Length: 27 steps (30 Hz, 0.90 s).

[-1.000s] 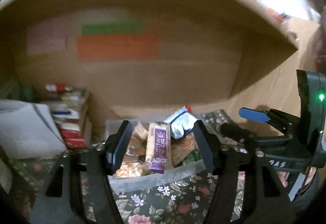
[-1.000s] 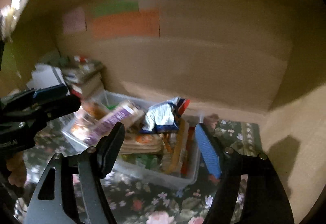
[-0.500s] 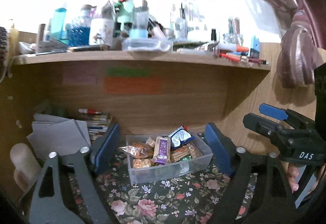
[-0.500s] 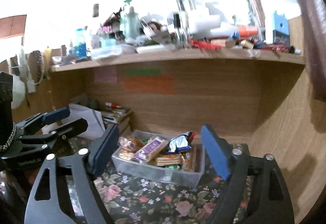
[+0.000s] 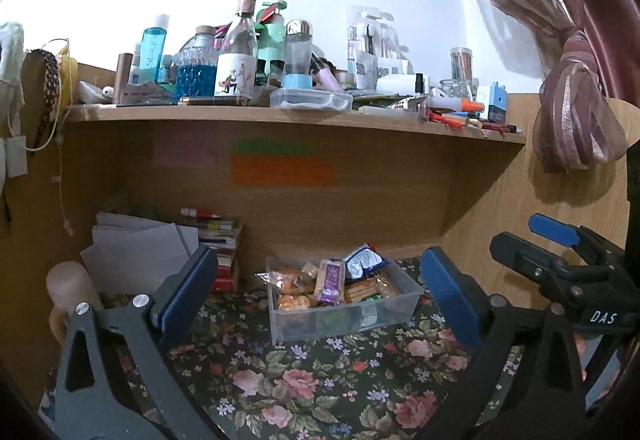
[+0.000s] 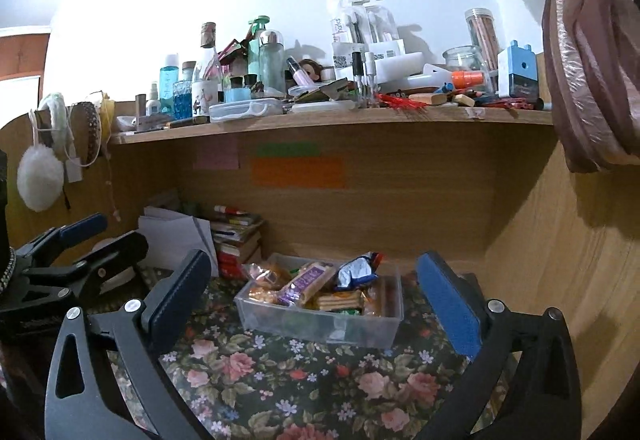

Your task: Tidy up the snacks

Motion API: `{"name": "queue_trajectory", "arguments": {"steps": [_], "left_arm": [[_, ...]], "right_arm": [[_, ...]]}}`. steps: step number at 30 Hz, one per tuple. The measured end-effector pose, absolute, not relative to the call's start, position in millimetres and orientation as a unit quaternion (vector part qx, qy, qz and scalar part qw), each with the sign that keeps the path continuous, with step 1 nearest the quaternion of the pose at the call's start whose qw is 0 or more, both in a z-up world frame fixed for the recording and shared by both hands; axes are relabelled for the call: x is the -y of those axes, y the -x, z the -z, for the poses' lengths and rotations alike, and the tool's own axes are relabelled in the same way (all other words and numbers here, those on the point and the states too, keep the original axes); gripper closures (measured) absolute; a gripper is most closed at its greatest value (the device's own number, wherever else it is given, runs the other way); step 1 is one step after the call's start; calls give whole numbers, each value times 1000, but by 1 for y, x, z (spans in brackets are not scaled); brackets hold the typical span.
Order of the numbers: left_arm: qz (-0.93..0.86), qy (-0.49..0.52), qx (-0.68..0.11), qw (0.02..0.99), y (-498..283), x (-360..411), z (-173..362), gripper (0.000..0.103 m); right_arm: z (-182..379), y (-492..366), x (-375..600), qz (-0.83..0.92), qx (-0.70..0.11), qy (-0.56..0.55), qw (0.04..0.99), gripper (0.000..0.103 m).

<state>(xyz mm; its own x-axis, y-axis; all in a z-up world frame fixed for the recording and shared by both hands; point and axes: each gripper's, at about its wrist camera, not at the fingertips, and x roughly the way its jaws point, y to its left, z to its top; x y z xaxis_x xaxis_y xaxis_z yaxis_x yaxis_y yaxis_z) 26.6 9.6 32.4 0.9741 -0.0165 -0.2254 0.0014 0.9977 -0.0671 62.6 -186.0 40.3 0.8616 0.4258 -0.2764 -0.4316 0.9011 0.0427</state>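
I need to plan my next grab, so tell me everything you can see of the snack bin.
The bin is a clear, rectangular, plastic-looking tub, lidless, sitting flat on the floral cloth under the shelf. It is full of wrapped snacks: a purple bar on top, a blue-and-white packet toward the back, orange packs at one end. Neither gripper touches it.

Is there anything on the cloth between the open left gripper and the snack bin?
Nothing: in the left wrist view only bare floral cloth lies between the left gripper and the clear snack bin.
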Motion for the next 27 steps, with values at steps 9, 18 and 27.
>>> {"name": "queue_trajectory", "arguments": {"steps": [9, 18, 27], "left_arm": [[0, 34, -112, 993, -23, -12, -28, 0], [-3, 35, -114, 993, -24, -12, -27, 0], [3, 31, -114, 993, -26, -13, -26, 0]], "right_arm": [[-39, -58, 185, -213, -140, 10, 967, 0], [-39, -58, 185, -214, -140, 9, 967, 0], [-38, -59, 184, -211, -143, 10, 967, 0]]}}
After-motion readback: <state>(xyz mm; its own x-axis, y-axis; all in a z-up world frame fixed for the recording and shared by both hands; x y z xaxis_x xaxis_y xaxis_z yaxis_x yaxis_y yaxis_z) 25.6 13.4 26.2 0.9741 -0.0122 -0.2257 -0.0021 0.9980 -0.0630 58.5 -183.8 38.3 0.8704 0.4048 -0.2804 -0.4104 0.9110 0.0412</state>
